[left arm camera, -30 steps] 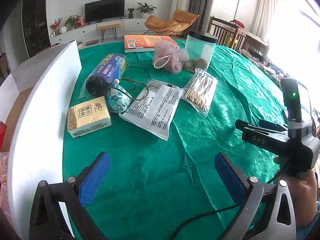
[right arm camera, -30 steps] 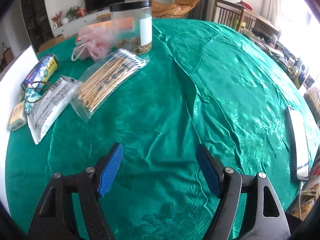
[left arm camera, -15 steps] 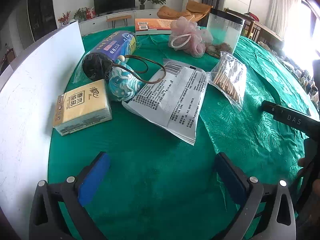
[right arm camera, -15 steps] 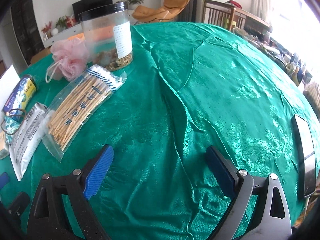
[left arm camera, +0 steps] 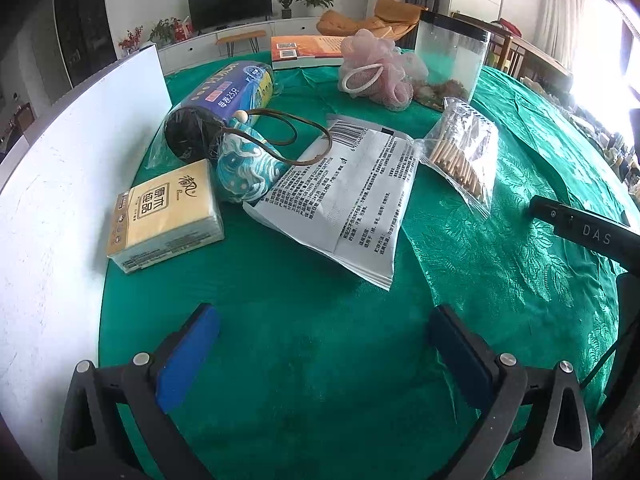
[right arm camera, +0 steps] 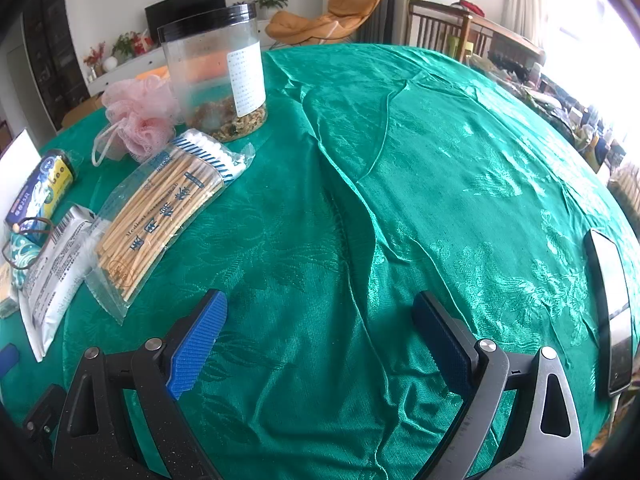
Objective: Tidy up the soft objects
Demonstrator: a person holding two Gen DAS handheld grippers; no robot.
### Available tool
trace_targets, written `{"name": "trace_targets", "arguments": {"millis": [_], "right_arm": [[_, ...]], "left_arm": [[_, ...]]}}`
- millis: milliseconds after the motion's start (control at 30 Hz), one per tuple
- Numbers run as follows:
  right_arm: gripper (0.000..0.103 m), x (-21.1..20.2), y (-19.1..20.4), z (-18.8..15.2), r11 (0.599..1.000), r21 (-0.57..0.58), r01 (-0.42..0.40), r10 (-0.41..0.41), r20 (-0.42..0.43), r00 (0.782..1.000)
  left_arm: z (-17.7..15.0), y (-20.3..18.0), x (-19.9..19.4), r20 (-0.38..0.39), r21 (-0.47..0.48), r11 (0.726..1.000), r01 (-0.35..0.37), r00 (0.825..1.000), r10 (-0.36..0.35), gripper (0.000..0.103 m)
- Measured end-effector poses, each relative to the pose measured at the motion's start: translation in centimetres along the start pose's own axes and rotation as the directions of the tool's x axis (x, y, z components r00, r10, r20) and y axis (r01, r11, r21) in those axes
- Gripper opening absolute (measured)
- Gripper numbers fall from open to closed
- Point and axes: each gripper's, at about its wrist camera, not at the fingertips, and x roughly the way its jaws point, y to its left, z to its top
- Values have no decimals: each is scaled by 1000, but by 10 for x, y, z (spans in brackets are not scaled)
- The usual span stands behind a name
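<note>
Left gripper point(left arm camera: 324, 348): held low over the green tablecloth point(left arm camera: 304, 360), pointing toward the cluster of goods; jaws spread wide, nothing between the blue pads point(left arm camera: 188, 356), touching nothing.
Right gripper point(right arm camera: 320, 340): held low over a bare stretch of tablecloth, jaws wide apart, holding nothing; the swab bag lies ahead and to its left.
White packet point(left arm camera: 344, 196): landmark; flat on the cloth ahead of the left gripper, printed side up, barcode at the far end.
Tissue pack point(left arm camera: 164, 216): just left of the white packet, near the white board point(left arm camera: 60, 184).
Patterned pouch point(left arm camera: 248, 168): against the packet's left edge, its brown cord looped onto the packet.
Blue roll point(left arm camera: 224, 108): behind the pouch, lying on its side.
Swab bag point(left arm camera: 464, 152): just right of the packet.
Pink bath pouf point(left arm camera: 376, 68): beyond the packet, touching the clear jar point(left arm camera: 452, 56).
Book point(left arm camera: 304, 50): farthest back.
Phone point(right arm camera: 612, 312): far right of the right gripper, well apart from the packet.
</note>
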Motion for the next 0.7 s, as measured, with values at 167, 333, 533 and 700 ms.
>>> {"name": "trace_targets", "arguments": {"millis": [167,333,533,700], "right_arm": [[96,0,0,0,1000,0,0,0,0,1000],[96,0,0,0,1000,0,0,0,0,1000],[96,0,0,0,1000,0,0,0,0,1000],[96,0,0,0,1000,0,0,0,0,1000]], "left_arm": [[0,0,0,0,0,1000,0,1000,0,103],[0,0,0,0,0,1000,1,1000,-1,103],[0,0,0,1,-2,1000,-3,1000,3,103],[0,0,1,1,-2,1000,-3,1000,3,103]]}}
